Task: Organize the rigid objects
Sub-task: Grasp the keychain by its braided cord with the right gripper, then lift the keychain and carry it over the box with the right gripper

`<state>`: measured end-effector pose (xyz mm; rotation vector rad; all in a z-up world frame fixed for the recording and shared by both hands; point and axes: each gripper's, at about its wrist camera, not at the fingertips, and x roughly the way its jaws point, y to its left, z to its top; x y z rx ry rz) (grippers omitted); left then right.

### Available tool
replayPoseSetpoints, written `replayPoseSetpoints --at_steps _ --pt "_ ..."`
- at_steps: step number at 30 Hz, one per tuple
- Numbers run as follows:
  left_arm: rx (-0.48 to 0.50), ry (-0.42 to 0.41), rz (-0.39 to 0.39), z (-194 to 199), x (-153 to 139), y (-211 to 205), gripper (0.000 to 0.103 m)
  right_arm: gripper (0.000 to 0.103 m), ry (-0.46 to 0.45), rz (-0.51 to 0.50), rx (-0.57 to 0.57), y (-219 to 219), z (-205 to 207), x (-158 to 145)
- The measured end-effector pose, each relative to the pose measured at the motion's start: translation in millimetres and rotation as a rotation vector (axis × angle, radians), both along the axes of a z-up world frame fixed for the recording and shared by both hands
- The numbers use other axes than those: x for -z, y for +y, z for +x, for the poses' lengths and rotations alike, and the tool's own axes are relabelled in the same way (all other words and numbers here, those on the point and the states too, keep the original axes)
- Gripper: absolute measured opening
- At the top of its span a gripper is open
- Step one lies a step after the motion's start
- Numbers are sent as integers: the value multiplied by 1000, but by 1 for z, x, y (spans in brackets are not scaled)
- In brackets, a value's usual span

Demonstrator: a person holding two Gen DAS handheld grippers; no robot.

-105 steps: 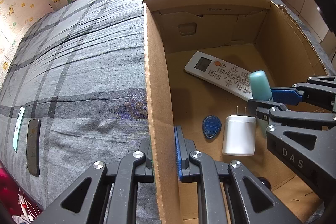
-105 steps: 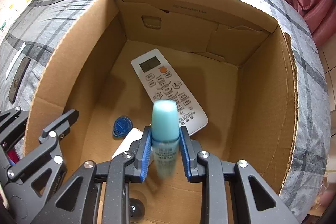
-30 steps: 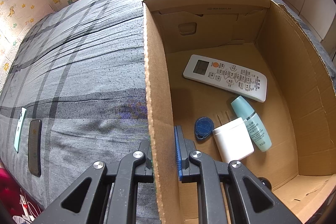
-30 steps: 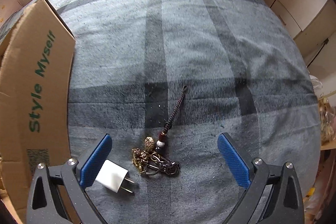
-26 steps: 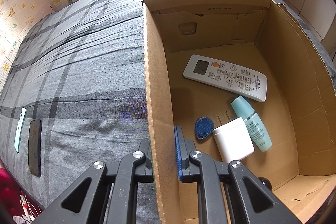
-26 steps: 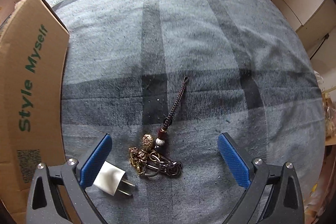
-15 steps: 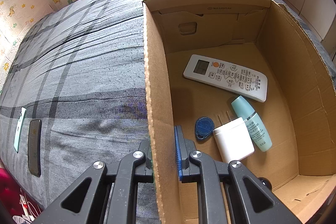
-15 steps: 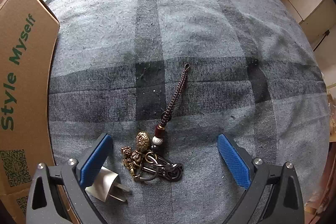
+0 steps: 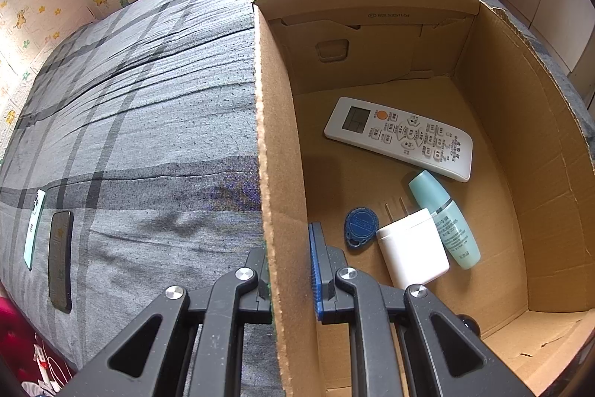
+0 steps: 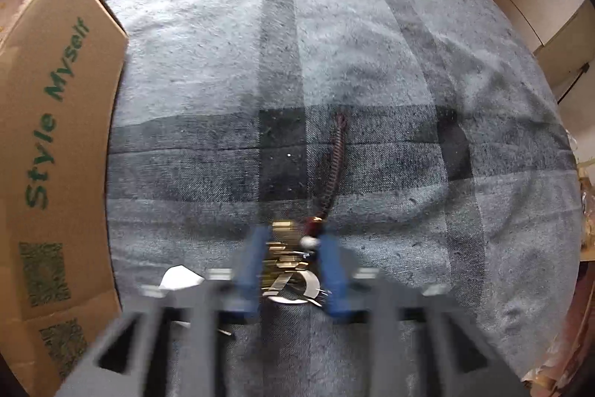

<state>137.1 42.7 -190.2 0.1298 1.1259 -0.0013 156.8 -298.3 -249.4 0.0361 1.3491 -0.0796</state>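
Right gripper (image 10: 292,261) points steeply down at the bed (image 10: 372,43), and its blue jaws have just been closing around the key bunch (image 10: 288,255); the brass charm and metal rings sit between the pads, which appear to press on them, though motion blur makes the contact hard to confirm. From the bunch a braided cord (image 10: 334,162) runs away across the grey plaid cover. A white plug adapter (image 10: 178,278) lies on the bed just left of the gripper, partly hidden by its frame. Left of that stands the outer wall of the cardboard box (image 10: 55,136), printed in green.

In the left wrist view, the left gripper (image 9: 288,266) is clenched on the box's near side wall (image 9: 275,155), one finger inside and one outside. On the box floor lie a white remote control (image 9: 398,136), a teal bottle (image 9: 442,218), a white charger (image 9: 411,248) touching the bottle, and a blue key fob (image 9: 360,224). Two phones (image 9: 59,259) rest on the bed far to the left.
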Motion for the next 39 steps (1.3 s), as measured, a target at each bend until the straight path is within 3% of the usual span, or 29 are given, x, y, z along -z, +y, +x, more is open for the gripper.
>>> replayPoseSetpoints --at_steps 3,6,22,39 --pt "0 -1 -3 0 0 1 14 9 -17 18 6 -1 -2 -3" --pt "1 -2 -1 0 -1 1 14 7 -29 36 12 -4 -5 -10" --pt "2 -2 0 -1 -1 1 14 6 -124 35 -21 -9 -20 -70" --pt "2 -1 -1 0 -1 1 14 6 -222 9 -89 20 -6 -137"
